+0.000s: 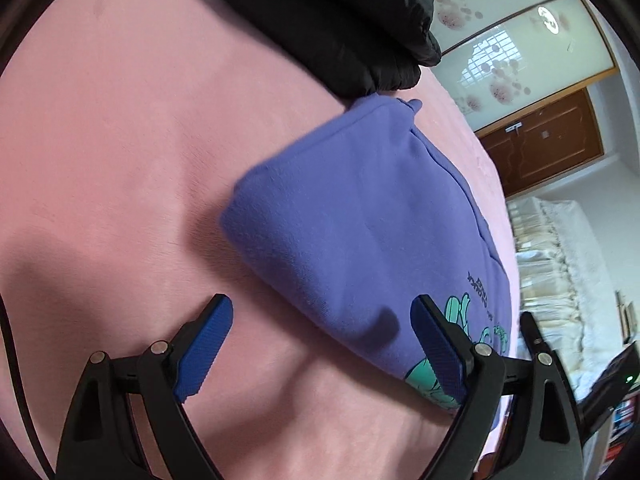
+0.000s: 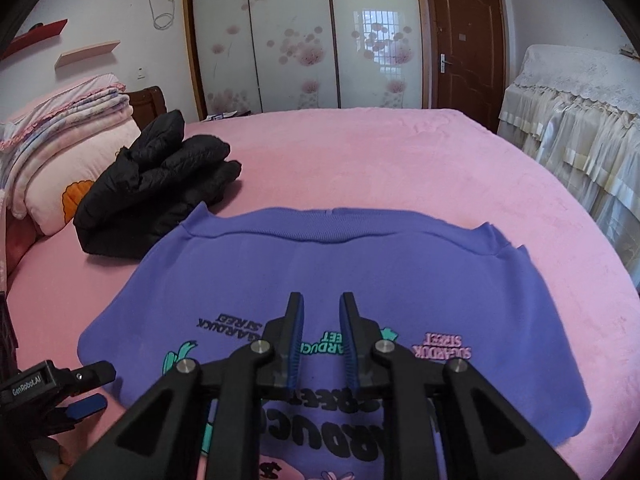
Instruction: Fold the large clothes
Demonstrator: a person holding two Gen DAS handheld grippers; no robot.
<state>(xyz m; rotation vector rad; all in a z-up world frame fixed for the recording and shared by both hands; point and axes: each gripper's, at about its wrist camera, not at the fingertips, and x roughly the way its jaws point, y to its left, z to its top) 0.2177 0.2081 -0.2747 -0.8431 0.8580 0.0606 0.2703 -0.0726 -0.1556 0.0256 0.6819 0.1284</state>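
Note:
A purple sweatshirt [image 2: 340, 272] with printed lettering lies folded on the pink bed [image 2: 400, 152]; it also shows in the left wrist view [image 1: 360, 220]. My left gripper [image 1: 320, 320] is open and empty, hovering over the sweatshirt's left edge; it also shows at the lower left of the right wrist view [image 2: 90, 390]. My right gripper [image 2: 321, 304] hovers above the sweatshirt's printed middle, its jaws a narrow gap apart with nothing between them.
A folded black puffer jacket [image 2: 160, 188] lies beyond the sweatshirt's left corner, also in the left wrist view [image 1: 340, 20]. Pillows and folded blankets [image 2: 60, 140] are at the bed's left. A lace-covered piece of furniture [image 2: 580, 120] stands at the right.

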